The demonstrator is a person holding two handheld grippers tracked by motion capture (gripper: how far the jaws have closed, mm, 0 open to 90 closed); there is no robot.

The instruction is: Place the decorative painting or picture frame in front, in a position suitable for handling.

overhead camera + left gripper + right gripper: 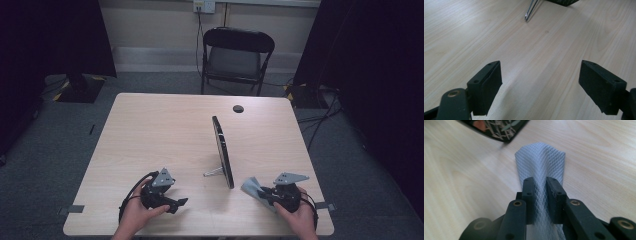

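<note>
while the right gripper (540,187) pinches the cloth (541,162), table (160,130) lies open.

Black tool (540,195) each hand, brass screws, grey three-cornered plates, black cables.

A pale blue-grey cloth (540,162) with a diamond weave lies bunched on the table's near right, just beside the upright dark frame (223,150).

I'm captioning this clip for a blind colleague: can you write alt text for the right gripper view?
The right gripper has its two black jaws shut on a fold of pale blue-grey waffle-textured cloth, which spreads out ahead over the light wooden table. At top left lies the corner of a dark-edged framed panel with a leafy pattern.
</note>
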